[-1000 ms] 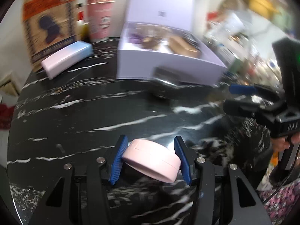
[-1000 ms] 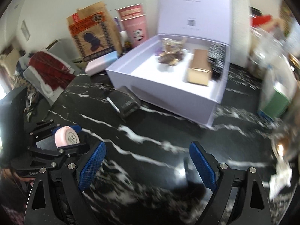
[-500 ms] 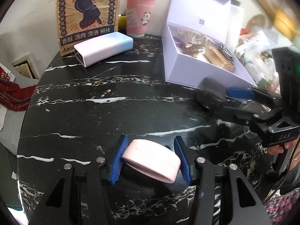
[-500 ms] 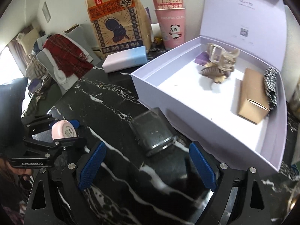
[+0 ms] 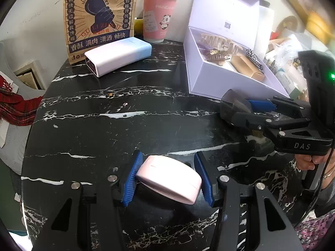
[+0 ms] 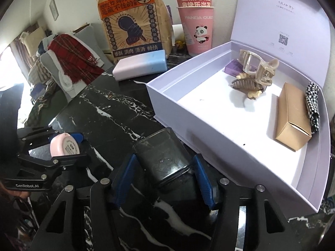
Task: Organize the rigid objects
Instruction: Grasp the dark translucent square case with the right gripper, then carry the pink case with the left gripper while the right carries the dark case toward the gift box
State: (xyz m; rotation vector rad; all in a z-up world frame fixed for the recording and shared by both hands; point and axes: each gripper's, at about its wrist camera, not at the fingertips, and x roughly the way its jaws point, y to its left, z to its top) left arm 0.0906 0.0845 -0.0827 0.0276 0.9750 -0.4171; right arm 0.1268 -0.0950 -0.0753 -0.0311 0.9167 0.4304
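My left gripper (image 5: 168, 156) is shut on a flat round pink case (image 5: 169, 179) and holds it just above the black marble table (image 5: 104, 125). From the right wrist view the pink case (image 6: 62, 146) shows at the far left, in the left gripper (image 6: 67, 144). My right gripper (image 6: 164, 156) straddles a dark translucent case (image 6: 161, 150) that lies on the table beside the box. Its jaws are closing, with a thin gap still showing at each blue pad. The open lilac box (image 6: 188, 123) holds hair clips (image 6: 255, 71) and a brown carton (image 6: 293, 117).
A white-and-blue power bank (image 5: 119, 56) lies at the table's far side before a printed paper bag (image 5: 100, 14) and stacked pink cups (image 5: 159, 14). The box's lid (image 6: 282, 21) stands upright. A chair with red plaid cloth (image 6: 71, 58) is beyond the left edge.
My right gripper came down around the dark case and its jaws narrowed from wide open. Both views swung early on, then settled. The left gripper kept the pink case throughout.
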